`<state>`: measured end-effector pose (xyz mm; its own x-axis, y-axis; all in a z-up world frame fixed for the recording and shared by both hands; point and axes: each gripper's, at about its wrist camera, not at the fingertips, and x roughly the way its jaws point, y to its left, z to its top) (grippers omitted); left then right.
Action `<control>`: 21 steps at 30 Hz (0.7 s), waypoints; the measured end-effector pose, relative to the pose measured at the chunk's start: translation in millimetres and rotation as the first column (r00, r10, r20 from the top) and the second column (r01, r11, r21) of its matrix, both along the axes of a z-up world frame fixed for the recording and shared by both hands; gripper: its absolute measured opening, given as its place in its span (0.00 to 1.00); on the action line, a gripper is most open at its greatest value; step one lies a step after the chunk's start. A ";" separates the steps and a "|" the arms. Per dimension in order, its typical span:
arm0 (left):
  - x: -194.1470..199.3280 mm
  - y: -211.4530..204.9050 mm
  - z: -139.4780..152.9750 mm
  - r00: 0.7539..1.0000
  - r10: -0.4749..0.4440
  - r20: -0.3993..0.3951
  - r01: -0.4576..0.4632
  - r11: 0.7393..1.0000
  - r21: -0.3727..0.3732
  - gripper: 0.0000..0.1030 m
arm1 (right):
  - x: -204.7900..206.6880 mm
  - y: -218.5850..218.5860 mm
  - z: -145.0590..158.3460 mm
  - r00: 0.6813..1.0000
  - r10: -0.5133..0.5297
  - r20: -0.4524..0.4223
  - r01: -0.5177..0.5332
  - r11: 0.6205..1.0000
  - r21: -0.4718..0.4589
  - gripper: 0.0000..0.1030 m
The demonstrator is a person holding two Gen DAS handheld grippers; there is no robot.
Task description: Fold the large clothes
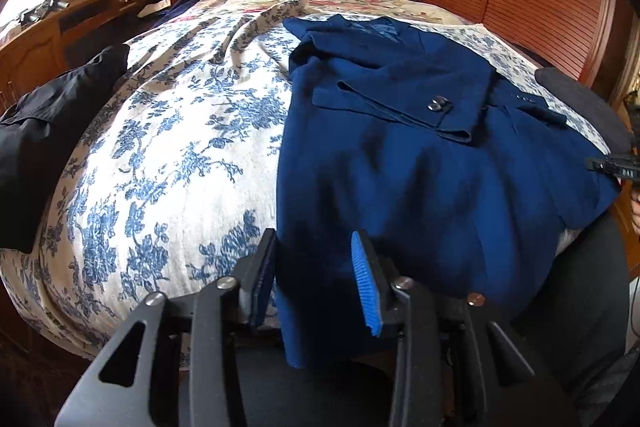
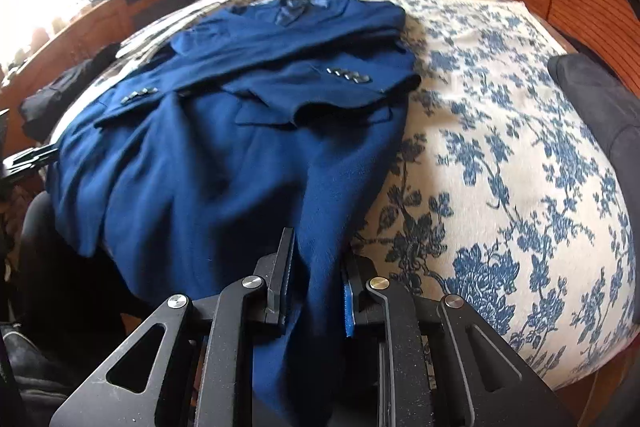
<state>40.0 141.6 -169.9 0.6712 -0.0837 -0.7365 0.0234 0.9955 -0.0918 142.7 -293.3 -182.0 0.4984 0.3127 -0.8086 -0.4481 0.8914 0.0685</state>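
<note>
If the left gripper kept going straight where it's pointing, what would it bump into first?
Most likely the blue coat. Its hem already lies between the fingers of the left gripper, and more coat stretches ahead over the flowered bedspread. Depth is hard to judge, so it might press the bed through the cloth.

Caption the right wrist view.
Right gripper shut on blue coat hem at the edge of the floral bed.

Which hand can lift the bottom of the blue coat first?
The right tool, probably. Its pads already pinch the dark blue wool coat at the bottom hem. The left tool sits over the hem's other corner, but its pads don't seem to squeeze yet.
</note>
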 end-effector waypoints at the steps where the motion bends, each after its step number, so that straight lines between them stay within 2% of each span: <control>1: -0.8 0.7 -0.6 1.000 0.000 -0.003 0.000 1.000 -0.003 0.33 | 1.3 -0.7 -1.1 1.000 -0.005 -0.005 0.005 1.000 0.008 0.17; 5: -4.4 7.6 -3.3 1.000 0.002 -0.008 -0.002 0.999 -0.042 0.30 | 2.4 0.4 -1.9 1.000 -0.010 -0.008 0.010 1.000 0.002 0.17; 9: -5.8 8.6 -2.4 1.000 -0.001 -0.011 0.000 0.999 -0.044 0.08 | 1.8 1.9 -3.0 1.000 -0.007 -0.009 0.007 1.000 -0.012 0.17; 11: -6.9 6.2 2.7 1.000 -0.013 -0.008 0.012 0.999 -0.048 0.02 | 1.7 2.2 -2.7 1.000 -0.006 -0.011 0.006 1.000 -0.016 0.17; 13: -8.7 2.3 12.5 1.000 -0.019 0.014 0.019 0.999 -0.039 0.01 | 1.4 3.4 -0.8 1.000 0.001 -0.004 -0.002 1.000 -0.026 0.16; 14: -9.4 0.5 19.5 0.999 -0.020 0.032 0.021 0.999 -0.033 0.00 | 0.8 4.5 1.1 1.000 0.006 0.002 -0.006 1.000 -0.028 0.10; 15: -9.4 -1.0 27.1 0.999 -0.008 0.050 0.009 1.000 -0.021 0.00 | 0.2 5.6 3.9 1.000 0.014 0.009 -0.013 1.000 -0.026 0.08; 17: -5.5 -7.2 53.9 0.995 0.024 0.101 -0.030 0.998 0.057 0.00 | -1.6 8.2 13.4 0.999 0.026 0.042 -0.025 0.999 -0.028 0.06; 21: 3.6 -11.8 111.3 0.978 -0.017 0.210 0.008 0.999 0.043 0.00 | 1.9 15.4 55.8 0.990 0.036 0.133 -0.042 0.998 0.036 0.05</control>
<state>43.7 129.7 -58.6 0.8104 -0.0659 -0.5822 0.0507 0.9978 -0.0424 144.6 -277.8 -126.2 0.5871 0.3635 -0.7233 -0.4898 0.8709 0.0400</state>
